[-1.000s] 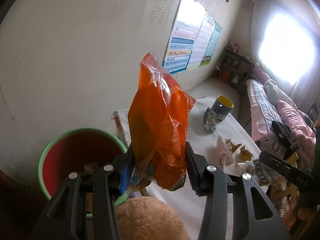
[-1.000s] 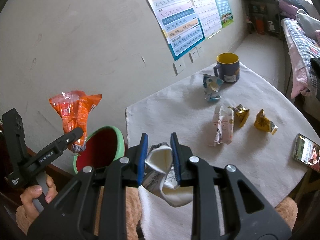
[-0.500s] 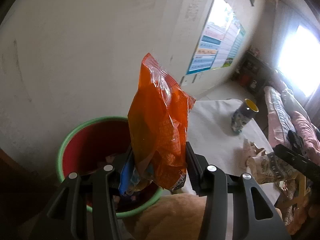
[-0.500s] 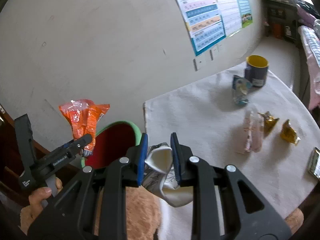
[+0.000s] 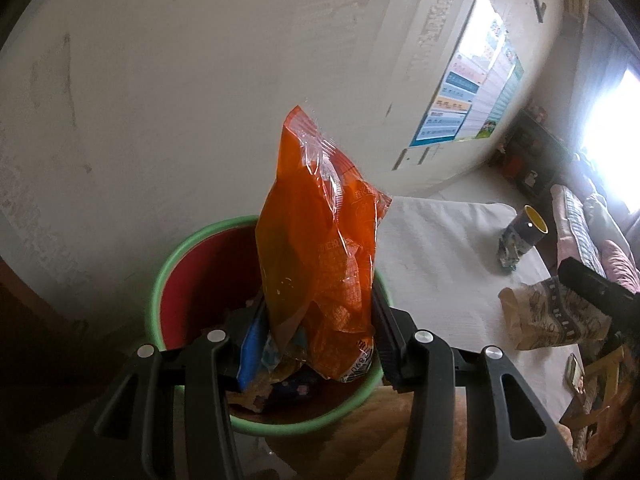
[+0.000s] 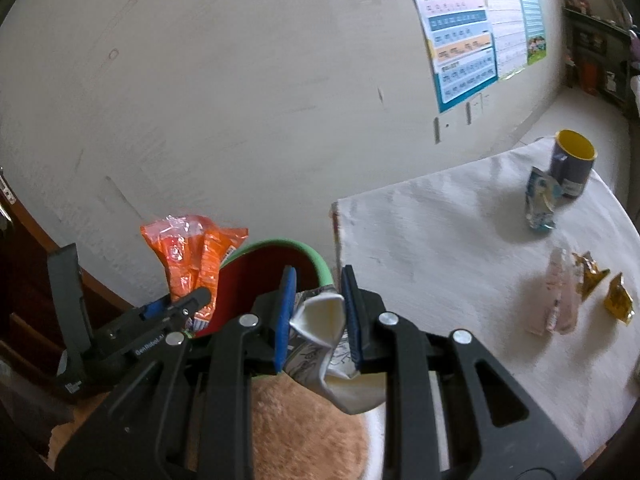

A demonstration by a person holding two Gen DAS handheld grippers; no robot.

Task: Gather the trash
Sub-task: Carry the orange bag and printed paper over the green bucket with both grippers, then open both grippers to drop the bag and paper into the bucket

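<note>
Left gripper: clamped on an orange snack bag, which stands upright between the jaws, directly over the open mouth of the bin.

Bin: round, green rim, red inside, standing against the wall just beside the desk's near end. Wrappers lie at its bottom, details unclear.

Right gripper: blue-padded jaws closed on a crumpled white paper wrapper with dark print; the wrapper's lower part hangs below the fingers. It sits near the bin's rim, beside the desk edge.

Desk: covered with a white cloth. On it, well apart from both grippers:
- a crushed blue-and-white carton, touching or just beside a dark mug with yellow interior;
- a pale pink wrapper, lying flat;
- two small yellow foil wrappers, just beside the pink one.

Wall: pale, bearing coloured charts.

Below both grippers: a tan fuzzy surface, identity unclear.
</note>
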